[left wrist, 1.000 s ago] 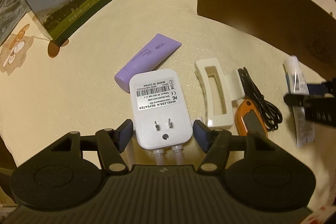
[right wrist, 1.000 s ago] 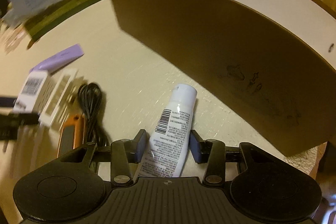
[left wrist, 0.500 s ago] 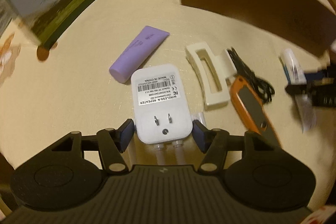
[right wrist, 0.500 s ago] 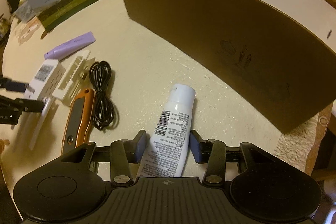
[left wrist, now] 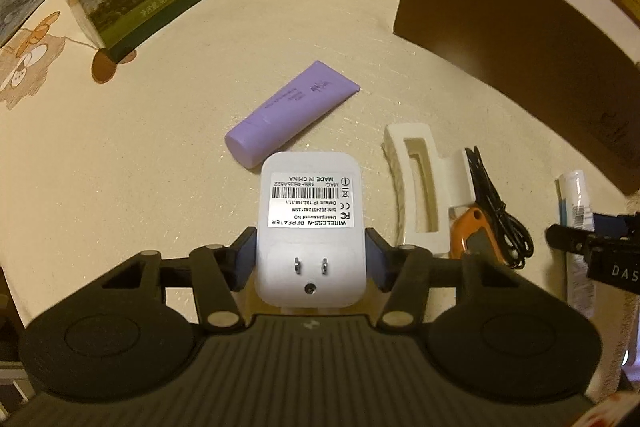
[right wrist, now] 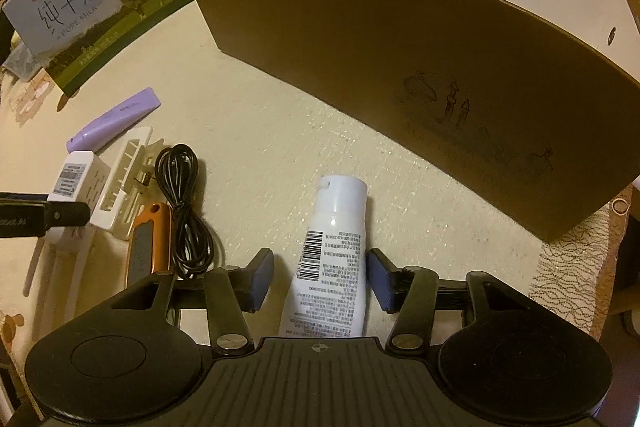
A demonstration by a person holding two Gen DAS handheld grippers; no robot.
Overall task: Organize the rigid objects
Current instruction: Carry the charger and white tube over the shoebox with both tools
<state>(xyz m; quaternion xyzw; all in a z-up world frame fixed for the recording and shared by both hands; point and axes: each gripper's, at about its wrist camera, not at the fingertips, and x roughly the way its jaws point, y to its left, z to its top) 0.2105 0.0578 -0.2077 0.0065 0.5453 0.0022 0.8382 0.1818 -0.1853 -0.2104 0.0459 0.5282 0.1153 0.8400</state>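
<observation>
Repeater [left wrist: 310, 223], white and plug-side up, sits between the pads of my left claw [left wrist: 310, 259], whose jaws have just been closing and now look pressed against its smooth sides. My right claw [right wrist: 318, 277] stands open around the white tube [right wrist: 334, 259] lying on the worktop [right wrist: 260, 147], pads not touching. I judge the risks so: the slick casing could slip or twist if I lift, and the tube may roll before I reach the brown box [right wrist: 400, 67].

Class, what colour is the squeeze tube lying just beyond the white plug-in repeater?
Pale purple. The tube shows best in the left wrist view.
</observation>
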